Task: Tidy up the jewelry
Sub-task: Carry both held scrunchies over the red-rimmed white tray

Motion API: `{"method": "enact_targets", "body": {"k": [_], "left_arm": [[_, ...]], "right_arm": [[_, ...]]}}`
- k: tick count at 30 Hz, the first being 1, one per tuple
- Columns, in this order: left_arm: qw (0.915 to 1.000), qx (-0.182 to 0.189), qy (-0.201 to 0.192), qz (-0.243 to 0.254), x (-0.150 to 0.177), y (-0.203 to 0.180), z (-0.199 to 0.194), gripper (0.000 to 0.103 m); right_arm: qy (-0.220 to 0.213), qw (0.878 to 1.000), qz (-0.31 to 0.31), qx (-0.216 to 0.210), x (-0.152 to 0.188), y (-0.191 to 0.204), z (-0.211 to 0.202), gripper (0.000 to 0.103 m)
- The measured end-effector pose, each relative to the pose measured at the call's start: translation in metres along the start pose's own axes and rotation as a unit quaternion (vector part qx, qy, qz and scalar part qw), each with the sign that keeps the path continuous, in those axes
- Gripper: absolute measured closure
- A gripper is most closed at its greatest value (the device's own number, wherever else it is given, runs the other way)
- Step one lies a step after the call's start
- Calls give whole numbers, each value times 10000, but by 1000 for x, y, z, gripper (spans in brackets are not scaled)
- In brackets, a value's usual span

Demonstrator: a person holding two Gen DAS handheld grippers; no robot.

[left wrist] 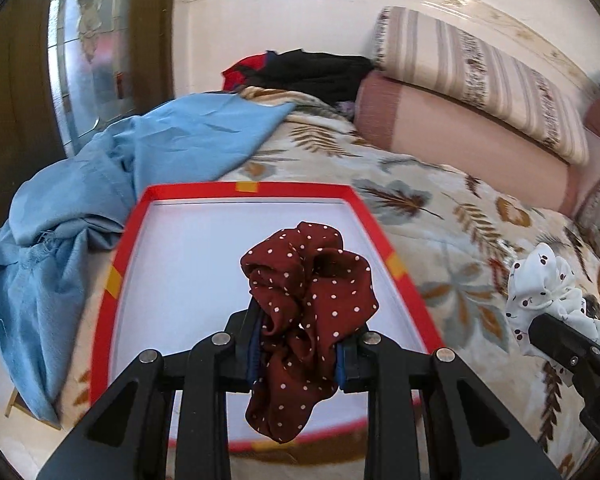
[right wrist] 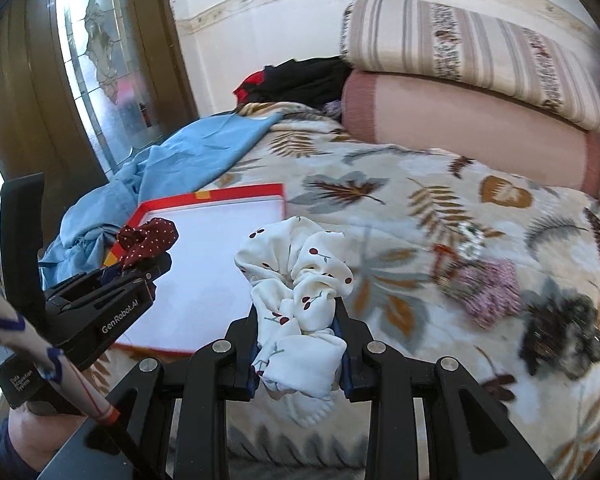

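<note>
Left gripper [left wrist: 300,344] is clamped on the red scrunchie [left wrist: 308,304], dead centre of its frame and hanging right over the white floor of the box [left wrist: 244,189]: it's the nearer one, drop lies straight below. Right gripper [right wrist: 298,344] pinches the white scrunchie [right wrist: 300,280] over the blanket [right wrist: 420,208], box up to its left.

Each camera sits on one of the tongs and looks forward and down along its fingers, close over the bed [left wrist: 440,216]. The left view faces the red-rimmed box [left wrist: 256,189], which fills the lower centre of the frame. The right view has this box [right wrist: 240,193] at centre left. Both views share the blue cloth [left wrist: 160,148], the pillows [right wrist: 472,56] and the wall.
</note>
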State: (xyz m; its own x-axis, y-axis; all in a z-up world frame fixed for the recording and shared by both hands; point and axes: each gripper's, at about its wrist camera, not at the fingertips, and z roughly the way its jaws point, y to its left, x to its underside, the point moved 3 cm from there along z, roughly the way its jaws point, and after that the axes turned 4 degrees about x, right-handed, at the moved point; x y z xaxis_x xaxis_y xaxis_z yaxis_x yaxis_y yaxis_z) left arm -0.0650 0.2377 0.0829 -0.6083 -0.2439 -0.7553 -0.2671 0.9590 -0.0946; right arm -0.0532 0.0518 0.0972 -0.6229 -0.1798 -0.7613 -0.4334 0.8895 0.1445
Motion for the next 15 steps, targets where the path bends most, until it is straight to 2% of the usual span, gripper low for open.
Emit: {"method": "enact_targets", "body": {"k": [9,15], "left_arm": [[9971,-444,199,-581,-38,50,44,78],[9915,-644,543,-994,-60,81,85,78]], "right_arm": [[245,9990,85,-371,-45,27,53,70],[439,9972,165,-578,-71,46,92,70]]}}
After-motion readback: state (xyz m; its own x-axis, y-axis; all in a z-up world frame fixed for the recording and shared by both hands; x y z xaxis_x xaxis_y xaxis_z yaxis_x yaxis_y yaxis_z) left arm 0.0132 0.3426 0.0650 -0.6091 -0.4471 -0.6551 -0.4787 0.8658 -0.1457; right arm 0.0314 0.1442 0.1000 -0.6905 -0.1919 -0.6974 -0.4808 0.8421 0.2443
